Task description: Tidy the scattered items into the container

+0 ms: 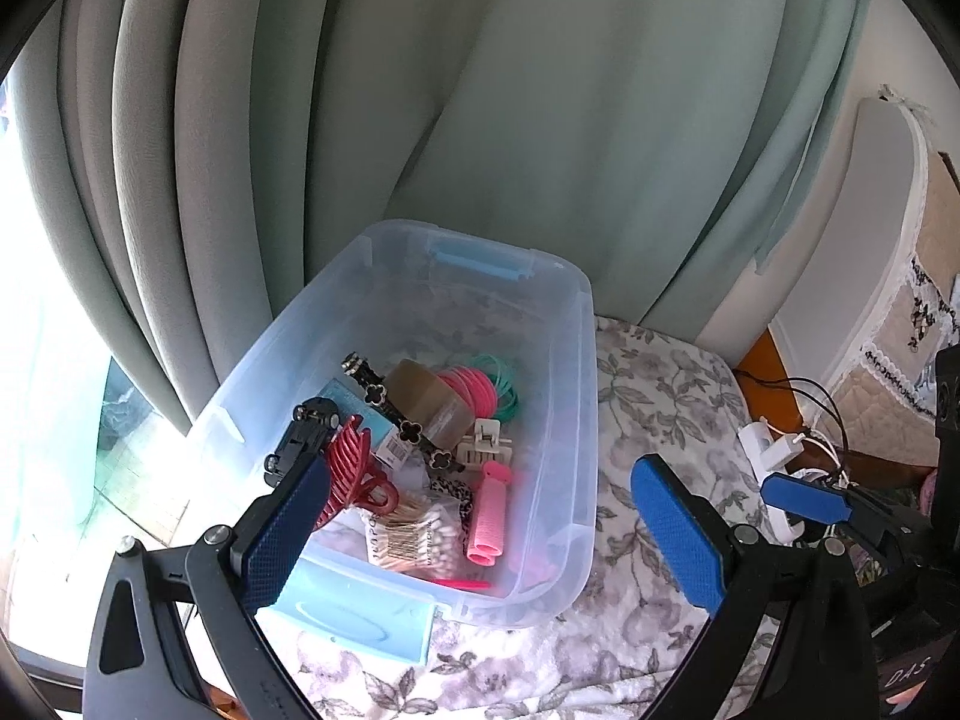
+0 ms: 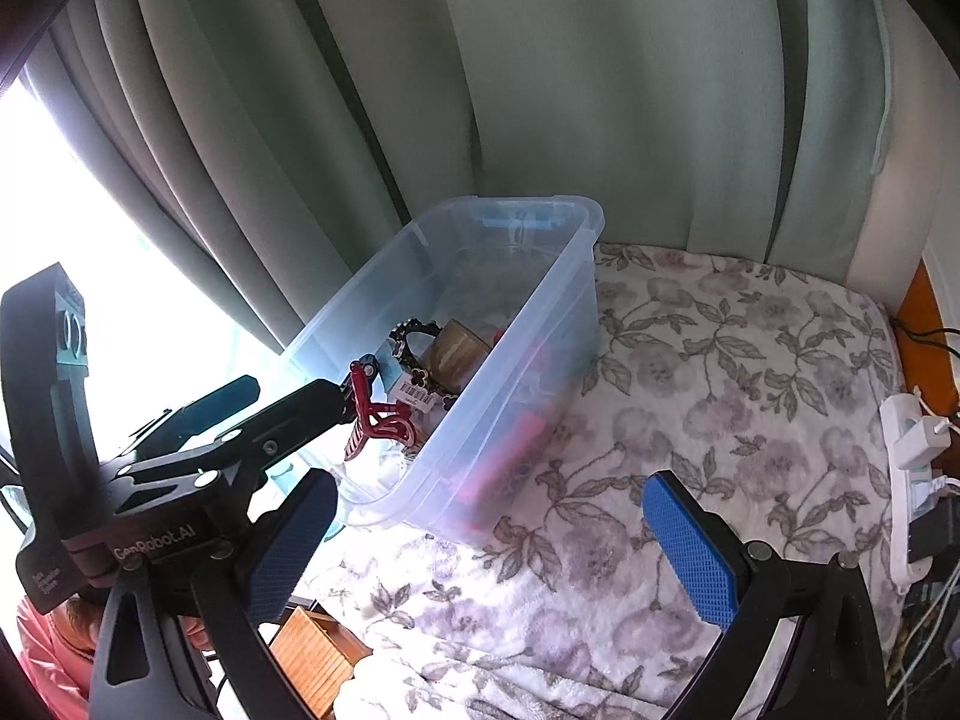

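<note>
Since both grippers are spread wide and grasp nothing, the red hair clip is the thing to watch. The left gripper (image 1: 480, 534) hangs over the near end of the bin (image 1: 585, 396), blue textured pads far apart. The red hair clip (image 1: 354, 474) sits against the inner face of its left finger (image 1: 282, 528). In the right wrist view the clip (image 2: 375, 417) lies at that finger's tip, above the bin's contents. Cannot tell if it rests on the pile or is hooked on the finger. Its toothed long axis runs roughly along the finger, pointing away from the camera. The left gripper is nearer to it by far. The right gripper (image 2: 489, 546) is released too, over the floral blanket (image 2: 720, 360) to the right of the bin, well apart from the clip.

The clip is hard glossy plastic with curved teeth. Beside it:
- bag of cotton swabs (image 1: 414, 534), crinkly film
- pink foam roller (image 1: 489, 510), a soft cylinder
- brown tape roll (image 1: 426, 402), further in
- black clover bracelet (image 1: 408, 420), draped over the tape roll
- pink and green hair ties (image 1: 486, 390), thin loops

The bin is clear, thin-walled plastic with blue latches. The blanket is fuzzy, and no loose item shows on it. Green curtain (image 1: 540, 120) behind. Task looks near done.
</note>
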The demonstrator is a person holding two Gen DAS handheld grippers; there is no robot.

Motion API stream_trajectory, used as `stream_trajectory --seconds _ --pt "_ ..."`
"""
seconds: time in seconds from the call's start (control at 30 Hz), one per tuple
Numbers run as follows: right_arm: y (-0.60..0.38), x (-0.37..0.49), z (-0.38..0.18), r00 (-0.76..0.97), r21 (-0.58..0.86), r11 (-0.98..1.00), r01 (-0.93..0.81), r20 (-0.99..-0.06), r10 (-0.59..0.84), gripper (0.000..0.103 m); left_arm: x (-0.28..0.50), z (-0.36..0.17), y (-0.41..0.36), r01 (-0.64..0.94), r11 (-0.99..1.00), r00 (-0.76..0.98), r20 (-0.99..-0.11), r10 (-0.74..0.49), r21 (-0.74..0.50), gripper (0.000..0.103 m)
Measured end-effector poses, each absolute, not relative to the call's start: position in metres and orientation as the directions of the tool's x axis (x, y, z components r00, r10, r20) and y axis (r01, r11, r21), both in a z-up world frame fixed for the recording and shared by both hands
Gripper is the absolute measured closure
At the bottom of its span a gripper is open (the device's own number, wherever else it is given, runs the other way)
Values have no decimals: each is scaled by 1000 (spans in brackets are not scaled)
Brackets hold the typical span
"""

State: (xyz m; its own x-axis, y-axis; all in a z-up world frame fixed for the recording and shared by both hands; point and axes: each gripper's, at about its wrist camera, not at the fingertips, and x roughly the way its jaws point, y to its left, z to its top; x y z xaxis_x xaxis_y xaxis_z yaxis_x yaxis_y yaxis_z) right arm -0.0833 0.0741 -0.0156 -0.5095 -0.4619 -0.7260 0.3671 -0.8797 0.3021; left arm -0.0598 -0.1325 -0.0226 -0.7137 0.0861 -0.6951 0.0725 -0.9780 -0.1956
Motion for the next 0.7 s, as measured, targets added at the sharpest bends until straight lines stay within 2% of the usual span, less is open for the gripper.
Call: stream_trajectory --seconds 0.7 --pt "68 -82 -18 -496 287 -888 360 -747 -443 0 -55 -26 -138 73 -979 -737 -672 74 -188 3"
